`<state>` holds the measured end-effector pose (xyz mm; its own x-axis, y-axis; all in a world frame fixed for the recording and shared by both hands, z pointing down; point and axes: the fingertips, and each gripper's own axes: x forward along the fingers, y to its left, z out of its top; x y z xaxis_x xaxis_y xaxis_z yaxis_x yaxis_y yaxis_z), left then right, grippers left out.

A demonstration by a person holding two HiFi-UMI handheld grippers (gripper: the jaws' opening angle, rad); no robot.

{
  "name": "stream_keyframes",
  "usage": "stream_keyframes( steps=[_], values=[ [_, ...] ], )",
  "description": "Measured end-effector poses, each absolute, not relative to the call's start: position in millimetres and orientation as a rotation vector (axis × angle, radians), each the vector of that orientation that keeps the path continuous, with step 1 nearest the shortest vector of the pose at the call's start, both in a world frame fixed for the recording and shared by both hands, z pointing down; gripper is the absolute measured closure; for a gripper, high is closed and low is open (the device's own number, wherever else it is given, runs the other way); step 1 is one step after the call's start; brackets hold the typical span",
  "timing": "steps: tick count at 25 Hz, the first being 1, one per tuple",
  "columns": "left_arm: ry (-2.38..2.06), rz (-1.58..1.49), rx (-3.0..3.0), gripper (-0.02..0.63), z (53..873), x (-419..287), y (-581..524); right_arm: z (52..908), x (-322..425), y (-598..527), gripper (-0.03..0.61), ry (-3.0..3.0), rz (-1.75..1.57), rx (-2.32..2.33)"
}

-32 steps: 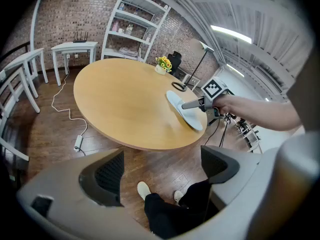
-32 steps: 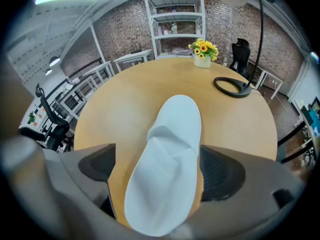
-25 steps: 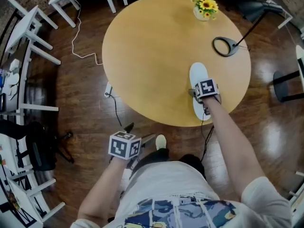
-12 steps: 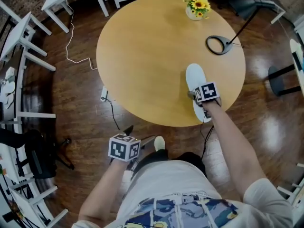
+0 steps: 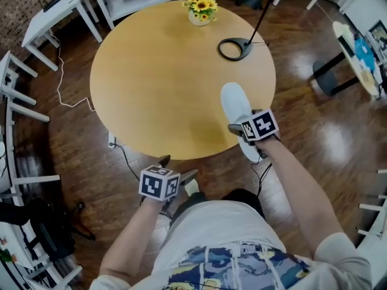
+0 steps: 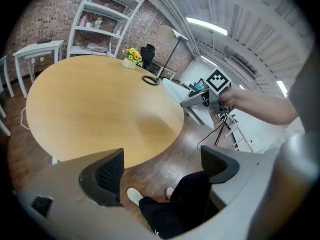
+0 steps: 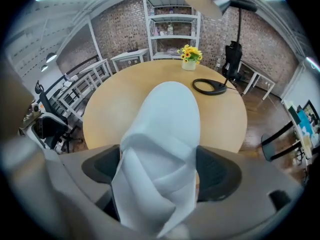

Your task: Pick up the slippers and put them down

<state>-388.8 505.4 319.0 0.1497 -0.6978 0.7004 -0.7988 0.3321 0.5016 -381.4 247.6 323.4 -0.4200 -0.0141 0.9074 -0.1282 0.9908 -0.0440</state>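
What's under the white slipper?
The round wooden table is under its front; the heel end hangs past the edge, over the dark floor. The slipper, pinched by the right gripper, hides the tabletop right beneath, so whether they touch is unclear.

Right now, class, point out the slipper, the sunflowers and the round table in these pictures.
slipper (image 5: pixel 233 101): head view, on its white far end.
sunflowers (image 5: pixel 202 3): head view, on the yellow blooms.
round table (image 5: pixel 151 83): head view, on its bare wooden top.
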Motion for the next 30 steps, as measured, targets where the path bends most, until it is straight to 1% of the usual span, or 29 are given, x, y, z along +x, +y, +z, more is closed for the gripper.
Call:
stream_keyframes(
  steps=[3,8,14,19,24,30],
  values=[
    [-1.517,0.185,1.479,0.133,334,-361,457,321,-333,208,0.084,-2.030,0.154,0.155],
    [-1.434,0.290,1.582,0.133,356,-293,374,334,-222,117,0.086,-2.037,0.201,0.282],
    [-1.385,0.353,1.596,0.133,327,-232,283,333,-104,1,0.087,-1.992,0.323,0.446],
    [-1.355,0.419,1.577,0.133,322,-160,182,355,-2,-113,0.087,-1.960,0.403,0.545],
    [-1.289,0.513,1.579,0.133,347,-94,85,413,83,-206,0.089,-1.921,0.502,0.650],
    [-1.178,0.595,1.594,0.133,411,-31,19,530,166,-270,0.091,-1.843,0.658,0.802]
  ],
)
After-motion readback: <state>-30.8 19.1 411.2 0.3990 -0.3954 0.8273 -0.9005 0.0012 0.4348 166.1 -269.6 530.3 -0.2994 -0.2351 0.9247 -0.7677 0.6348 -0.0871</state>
